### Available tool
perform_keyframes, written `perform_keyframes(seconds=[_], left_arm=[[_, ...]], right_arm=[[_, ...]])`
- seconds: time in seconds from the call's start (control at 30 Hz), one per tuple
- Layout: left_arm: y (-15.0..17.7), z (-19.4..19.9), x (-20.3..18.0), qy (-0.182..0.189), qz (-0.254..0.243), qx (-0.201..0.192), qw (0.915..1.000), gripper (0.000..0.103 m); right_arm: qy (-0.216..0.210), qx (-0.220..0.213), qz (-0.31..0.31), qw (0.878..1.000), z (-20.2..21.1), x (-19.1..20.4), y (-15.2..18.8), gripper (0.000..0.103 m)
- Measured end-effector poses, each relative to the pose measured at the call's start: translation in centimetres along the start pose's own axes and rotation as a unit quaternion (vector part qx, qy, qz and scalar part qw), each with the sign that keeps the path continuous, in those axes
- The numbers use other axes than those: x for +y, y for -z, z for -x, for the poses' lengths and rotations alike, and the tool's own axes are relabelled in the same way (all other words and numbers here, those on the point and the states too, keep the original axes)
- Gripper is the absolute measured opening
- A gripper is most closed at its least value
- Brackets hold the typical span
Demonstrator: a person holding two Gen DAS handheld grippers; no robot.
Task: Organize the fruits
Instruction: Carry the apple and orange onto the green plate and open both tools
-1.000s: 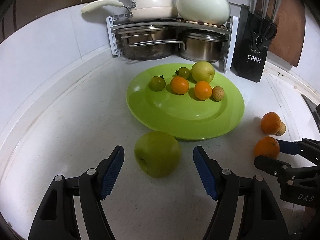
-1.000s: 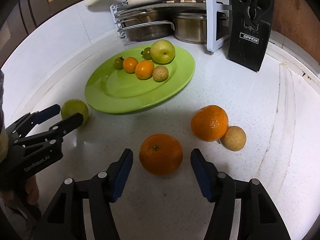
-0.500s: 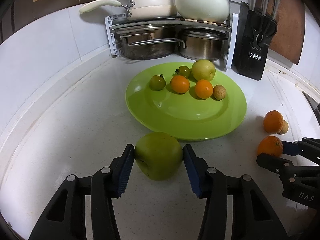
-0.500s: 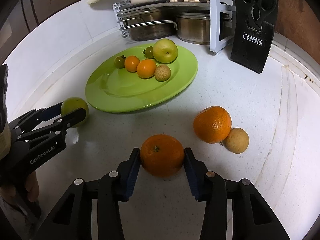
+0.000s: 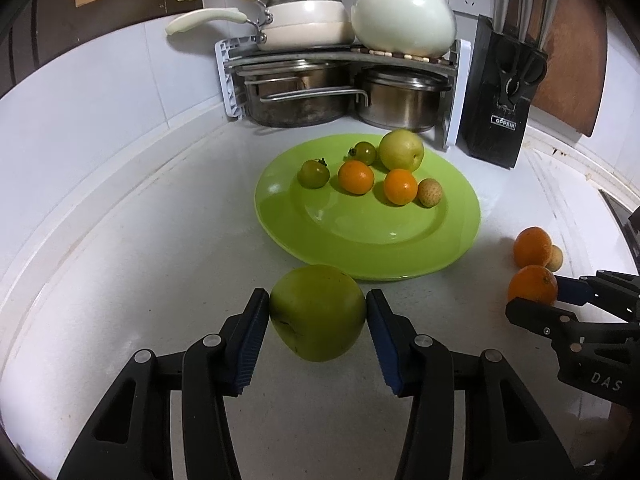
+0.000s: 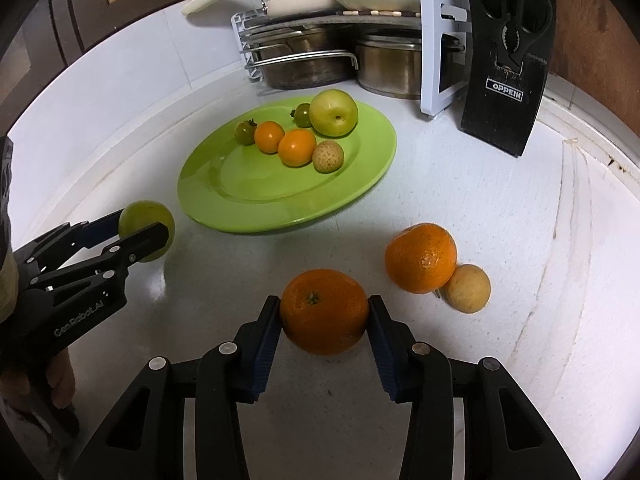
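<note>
My left gripper point(image 5: 318, 314) is shut on a green apple point(image 5: 318, 312), just in front of the green plate point(image 5: 360, 252). Both blue pads press its sides. My right gripper point(image 6: 324, 314) is shut on an orange point(image 6: 324, 310) on the white counter. The plate holds several small fruits: two green tomatoes, two small oranges, a yellow-green apple point(image 5: 401, 149) and a speckled fruit. A second orange point(image 6: 421, 257) and a small tan fruit point(image 6: 468, 288) lie together to the right of the held orange. In the right wrist view the left gripper point(image 6: 146, 232) grips the apple point(image 6: 140, 212) at far left.
A pot rack point(image 5: 340, 60) with steel pots, white pans and a white pot stands in the back corner. A black knife block point(image 5: 502, 96) stands to its right. White tiled walls curve around the counter. A hand point(image 6: 56, 380) holds the left gripper's handle.
Both grippers closed from wide open onto their fruit: the left onto the green apple, the right onto the orange. The hands hardly moved.
</note>
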State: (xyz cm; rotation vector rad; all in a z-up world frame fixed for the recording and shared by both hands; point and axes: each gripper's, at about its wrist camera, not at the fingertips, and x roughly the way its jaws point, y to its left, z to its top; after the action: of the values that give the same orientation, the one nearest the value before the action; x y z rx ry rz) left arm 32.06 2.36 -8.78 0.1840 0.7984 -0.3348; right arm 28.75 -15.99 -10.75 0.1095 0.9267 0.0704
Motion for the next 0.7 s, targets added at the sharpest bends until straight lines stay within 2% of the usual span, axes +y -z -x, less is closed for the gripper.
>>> perform_keyframes(seconds=[0.7], left_arm=[[-0.5,7.1,-1.9,-0.02,0.014,-0.041,0.9988,0.049]], right_arm=[[-0.037,-0.053,0.057,0.996,5.3,0.4,-0.8,0.044]])
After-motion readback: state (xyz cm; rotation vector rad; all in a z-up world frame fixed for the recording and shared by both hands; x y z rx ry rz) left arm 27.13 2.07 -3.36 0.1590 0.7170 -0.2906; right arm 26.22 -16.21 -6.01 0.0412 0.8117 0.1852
